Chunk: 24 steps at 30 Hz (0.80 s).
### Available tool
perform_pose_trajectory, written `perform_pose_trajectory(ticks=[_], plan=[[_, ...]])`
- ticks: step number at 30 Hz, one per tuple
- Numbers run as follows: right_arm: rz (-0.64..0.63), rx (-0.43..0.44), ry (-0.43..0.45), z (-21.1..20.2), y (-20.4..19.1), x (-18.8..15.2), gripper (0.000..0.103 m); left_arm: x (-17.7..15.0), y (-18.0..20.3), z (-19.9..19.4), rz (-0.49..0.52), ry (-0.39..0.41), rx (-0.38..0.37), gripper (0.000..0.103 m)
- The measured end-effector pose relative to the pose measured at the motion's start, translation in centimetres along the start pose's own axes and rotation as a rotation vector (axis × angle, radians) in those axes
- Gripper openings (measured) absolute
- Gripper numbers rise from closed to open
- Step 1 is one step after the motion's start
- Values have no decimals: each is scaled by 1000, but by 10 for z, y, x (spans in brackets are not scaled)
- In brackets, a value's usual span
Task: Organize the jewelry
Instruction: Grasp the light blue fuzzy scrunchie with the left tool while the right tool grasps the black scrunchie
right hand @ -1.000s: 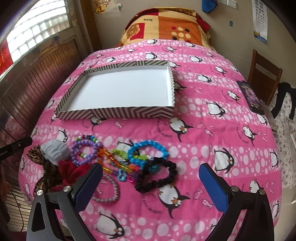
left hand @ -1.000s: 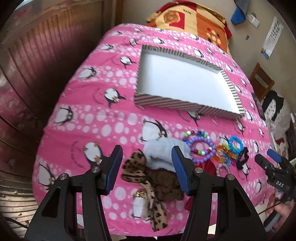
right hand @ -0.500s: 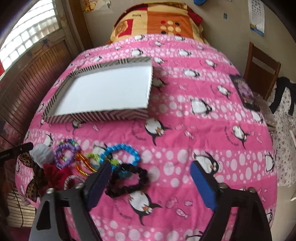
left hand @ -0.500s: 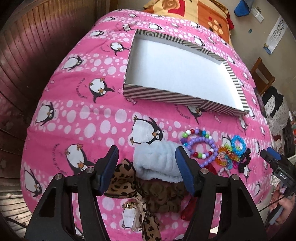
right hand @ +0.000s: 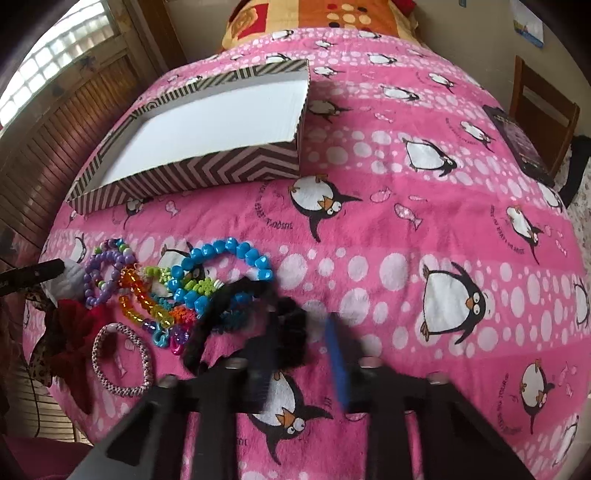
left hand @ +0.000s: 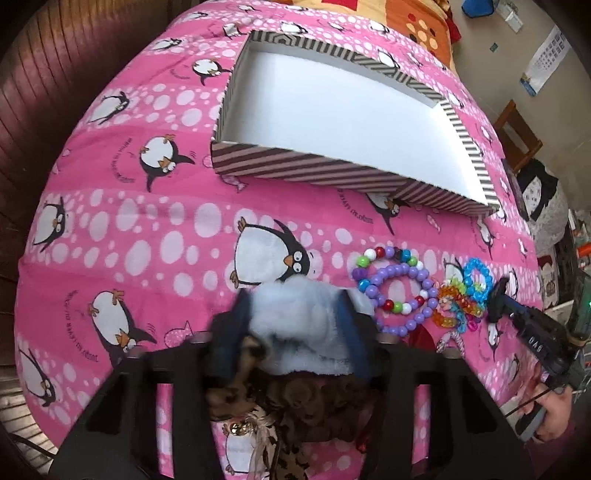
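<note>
At the bottom of each frame, the left gripper (left hand: 295, 325) had its jaws clamped on a pale blue scrunchie (left hand: 291, 325); the right gripper (right hand: 303, 350) pinched a black scrunchie (right hand: 291, 332). Bead bracelets (right hand: 221, 269) lay mid-left on the pink penguin bedspread (right hand: 406, 240). Higher up sat a striped box (right hand: 192, 170), a pillow (right hand: 332, 18) and, upper right, a wooden chair (right hand: 543, 99).

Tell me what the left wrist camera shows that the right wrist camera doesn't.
Only the left view shows the left gripper pinching the pale blue scrunchie and the leopard bow. Only the right view shows the right gripper around the black scrunchie, plus the pink braided band. Both show the striped box, purple bead bracelet and blue bead bracelet.
</note>
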State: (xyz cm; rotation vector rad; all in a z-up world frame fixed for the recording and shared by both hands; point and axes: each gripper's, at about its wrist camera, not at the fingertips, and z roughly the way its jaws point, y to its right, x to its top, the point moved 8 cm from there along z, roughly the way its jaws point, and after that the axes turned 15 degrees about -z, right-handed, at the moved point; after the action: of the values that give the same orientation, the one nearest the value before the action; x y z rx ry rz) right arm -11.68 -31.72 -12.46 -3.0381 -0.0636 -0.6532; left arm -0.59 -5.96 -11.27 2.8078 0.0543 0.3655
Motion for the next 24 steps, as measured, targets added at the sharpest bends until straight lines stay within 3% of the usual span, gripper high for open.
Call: perform_pose_trajectory(ticks=[2,5,15,24], plan=[[2,-8,12,-7,3,2,10,1,1,-1,19,16,8,24],[7,-19,40,-21,7,9,9,4,1,-5,7,25,-14,20],[-27,-25,166,-68,-4,52,9,25,12,-49,0,86,-106,19],[-64,1,211,-73,-23,79,9,42,10,-66,-97,76,-203,20]])
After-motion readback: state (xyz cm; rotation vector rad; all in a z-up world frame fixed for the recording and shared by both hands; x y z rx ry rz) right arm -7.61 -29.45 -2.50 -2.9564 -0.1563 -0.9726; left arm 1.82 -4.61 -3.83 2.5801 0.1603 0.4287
